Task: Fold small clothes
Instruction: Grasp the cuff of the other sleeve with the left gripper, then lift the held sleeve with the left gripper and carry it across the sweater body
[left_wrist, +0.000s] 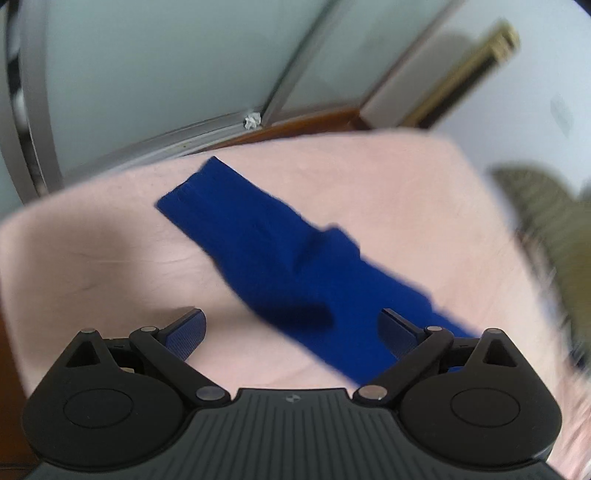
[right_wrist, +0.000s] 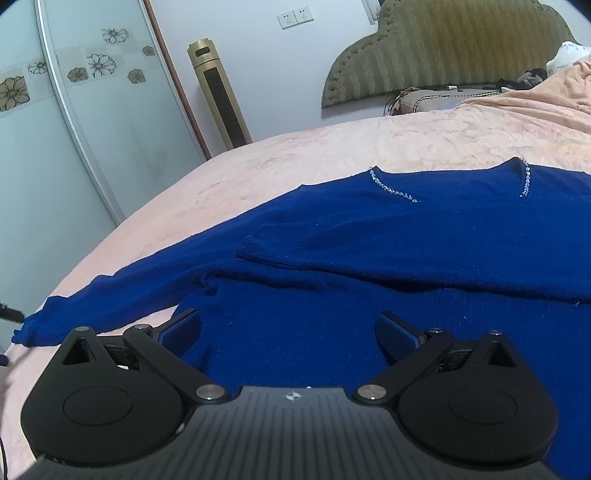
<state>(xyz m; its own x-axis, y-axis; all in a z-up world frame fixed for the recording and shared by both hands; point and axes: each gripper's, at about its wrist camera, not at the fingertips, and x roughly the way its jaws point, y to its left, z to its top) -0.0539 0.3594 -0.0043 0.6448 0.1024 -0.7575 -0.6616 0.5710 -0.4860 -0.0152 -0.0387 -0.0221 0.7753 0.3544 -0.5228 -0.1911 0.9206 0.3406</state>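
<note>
A royal-blue sweater (right_wrist: 406, 258) with a beaded neckline lies on the pink bedspread (right_wrist: 295, 155); left gripper (left_wrist: 293, 328) and right gripper (right_wrist: 288, 328) hover wide open, empty. No readable writing.

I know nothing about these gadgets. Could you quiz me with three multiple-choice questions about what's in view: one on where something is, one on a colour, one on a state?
1. Where does the sweater lie?
A. on the pink bed cover
B. on the floor
C. on a chair

2. What colour is the sweater?
A. red
B. deep blue
C. white

3. How is the right gripper?
A. shut on a sleeve
B. open, holding nothing
C. out of view

Answers: 1 A, pink cover surrounds it; 2 B, all blue knit; 3 B, its fingers stand wide apart.
</note>
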